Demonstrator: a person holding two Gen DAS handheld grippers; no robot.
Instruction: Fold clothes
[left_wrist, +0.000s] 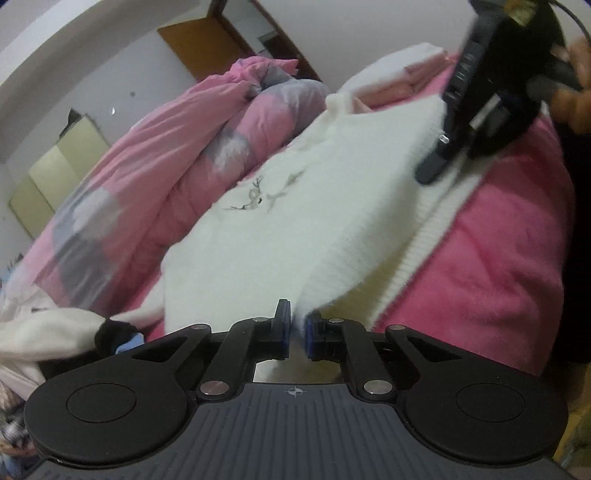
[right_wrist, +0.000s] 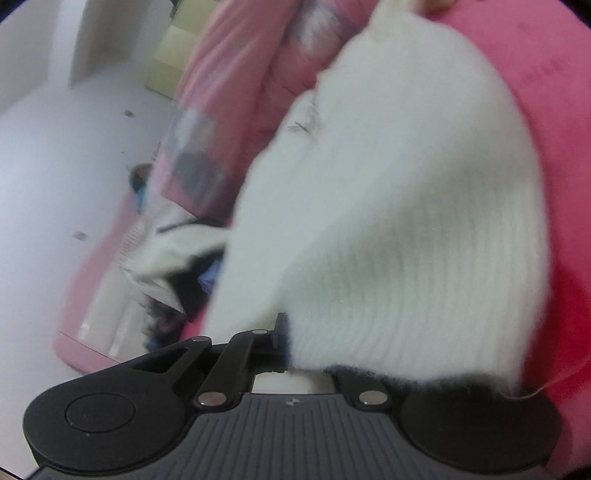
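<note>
The white sweater (left_wrist: 295, 206) lies spread on the bed's pink blanket (left_wrist: 491, 258), beside a bunched pink and grey quilt (left_wrist: 177, 162). A small grey embroidered figure (left_wrist: 258, 195) shows on its front. The left gripper (left_wrist: 298, 334) has its fingers closed on the sweater's ribbed hem, lifting a fold. The right gripper (right_wrist: 295, 339) pinches the hem too, with cloth draped over its right finger. A pile of other clothes (left_wrist: 44, 332) sits further left.

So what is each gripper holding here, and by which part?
Both pinch the white sweater: the left gripper a folded edge, the right gripper the ribbed hem.
</note>
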